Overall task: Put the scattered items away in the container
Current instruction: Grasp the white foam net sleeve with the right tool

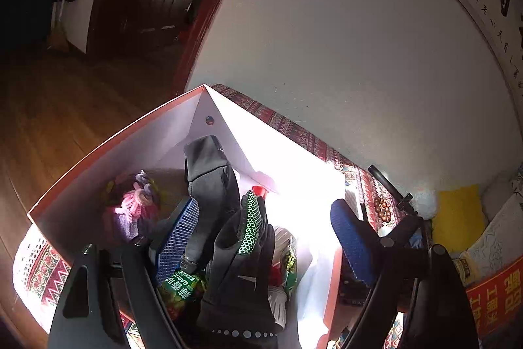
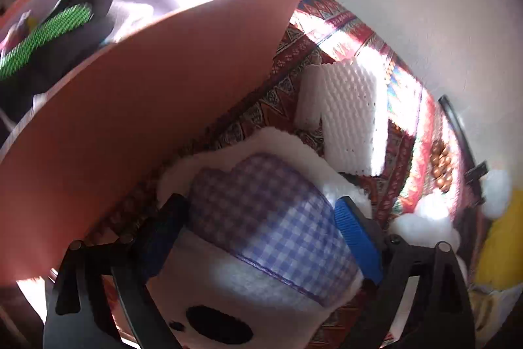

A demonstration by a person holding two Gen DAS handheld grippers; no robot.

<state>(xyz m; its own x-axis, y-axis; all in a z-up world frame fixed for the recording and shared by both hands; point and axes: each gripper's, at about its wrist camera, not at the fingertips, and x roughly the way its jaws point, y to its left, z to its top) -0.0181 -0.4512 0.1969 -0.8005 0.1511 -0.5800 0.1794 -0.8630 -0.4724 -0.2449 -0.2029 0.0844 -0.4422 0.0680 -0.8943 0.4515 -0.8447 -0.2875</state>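
right tool [image 2: 261, 234] | open, astride plush toy [image 2: 261, 201] | beside box [image 2: 130, 103]

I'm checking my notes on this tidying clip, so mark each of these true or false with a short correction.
1. The black glove with green honeycomb grip lies inside the orange cardboard box. True.
2. The blue-checked white plush toy is in the box. False: it lies on the patterned red cloth beside it.
3. The right gripper straddles the plush toy. True.
4. The white foam mesh sleeve is in the box. False: it lies on the cloth.
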